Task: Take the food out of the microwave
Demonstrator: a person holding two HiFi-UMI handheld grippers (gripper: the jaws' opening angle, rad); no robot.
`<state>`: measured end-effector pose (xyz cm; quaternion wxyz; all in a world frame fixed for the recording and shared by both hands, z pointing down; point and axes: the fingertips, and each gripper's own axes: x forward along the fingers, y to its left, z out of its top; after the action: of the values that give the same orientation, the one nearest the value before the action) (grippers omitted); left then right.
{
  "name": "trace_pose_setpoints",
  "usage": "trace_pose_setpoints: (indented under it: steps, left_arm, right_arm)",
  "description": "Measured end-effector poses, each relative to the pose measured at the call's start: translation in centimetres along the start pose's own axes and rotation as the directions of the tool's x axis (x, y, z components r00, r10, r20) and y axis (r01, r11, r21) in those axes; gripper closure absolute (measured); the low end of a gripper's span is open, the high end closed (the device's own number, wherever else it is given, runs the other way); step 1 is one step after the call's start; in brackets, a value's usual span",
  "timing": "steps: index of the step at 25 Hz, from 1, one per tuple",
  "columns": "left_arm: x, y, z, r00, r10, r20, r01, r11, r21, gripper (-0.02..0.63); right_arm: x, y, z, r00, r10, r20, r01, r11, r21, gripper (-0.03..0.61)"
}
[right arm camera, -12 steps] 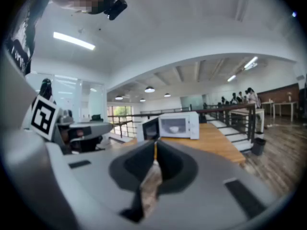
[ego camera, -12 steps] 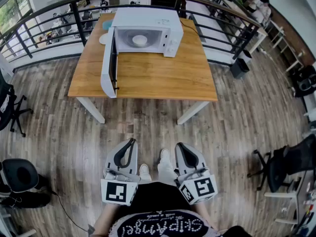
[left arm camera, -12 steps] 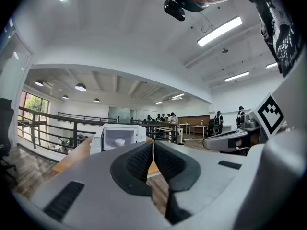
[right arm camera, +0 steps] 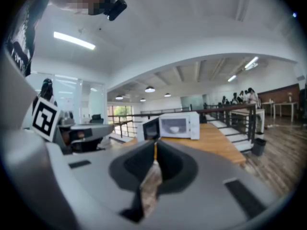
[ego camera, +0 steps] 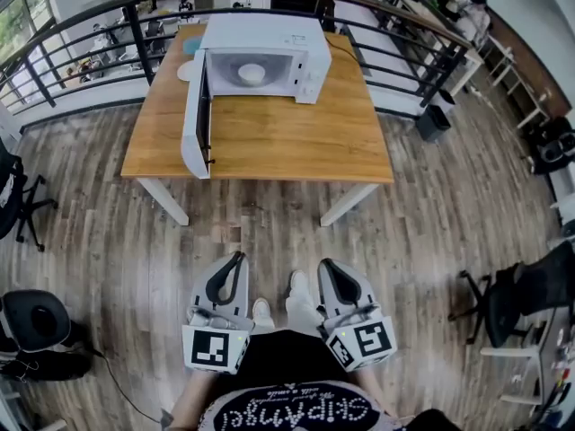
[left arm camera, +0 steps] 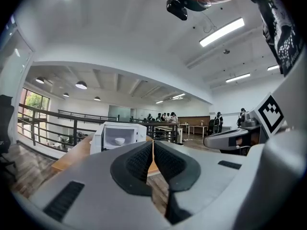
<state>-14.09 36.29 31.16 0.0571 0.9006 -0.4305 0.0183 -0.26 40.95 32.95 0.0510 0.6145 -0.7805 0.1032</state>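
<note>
White bowl (ego camera: 252, 73) with the food sits inside the microwave (ego camera: 269, 34), whose door (ego camera: 195, 124) is swung fully open on the microwave's left. The microwave stands at the far end of a wood worktop (ego camera: 287, 142). Left tool (ego camera: 239, 258) and right tool (ego camera: 324, 264) are both closed and empty, side by side over the floor (ego camera: 269, 232), well short of the microwave. The step looks like the approach: walk up, open one tool before the cavity, enter low and straight, grip the bowl rim, and draw it out level. The door edge juts toward the person, so the right tool likely has the easier line. A plate (ego camera: 185, 69) lies behind the microwave's left corner and a railing (ego camera: 90, 39) runs beyond it. Chairs (ego camera: 36, 321) and a bin (ego camera: 434, 122) are well off to the sides.
</note>
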Motion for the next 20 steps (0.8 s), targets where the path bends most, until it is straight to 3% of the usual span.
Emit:
trace_pose_setpoints:
  steps: [12,20]
  left_arm:
    - [0.1,-0.7,-0.3,1.000,-0.019,-0.002,0.019,1.000,-0.014,0.574]
    - [2.9,-1.3,-1.7,0.998,-0.025,-0.057,0.026,1.000,0.011,0.575]
  right_arm:
    - [-0.7,-0.3,0.6,0.999,-0.004,0.042,0.005,1.000,-0.021,0.540]
    - [0.6,-3.5,-0.7,0.999,-0.032,-0.011,0.032,0.999,0.012,0.540]
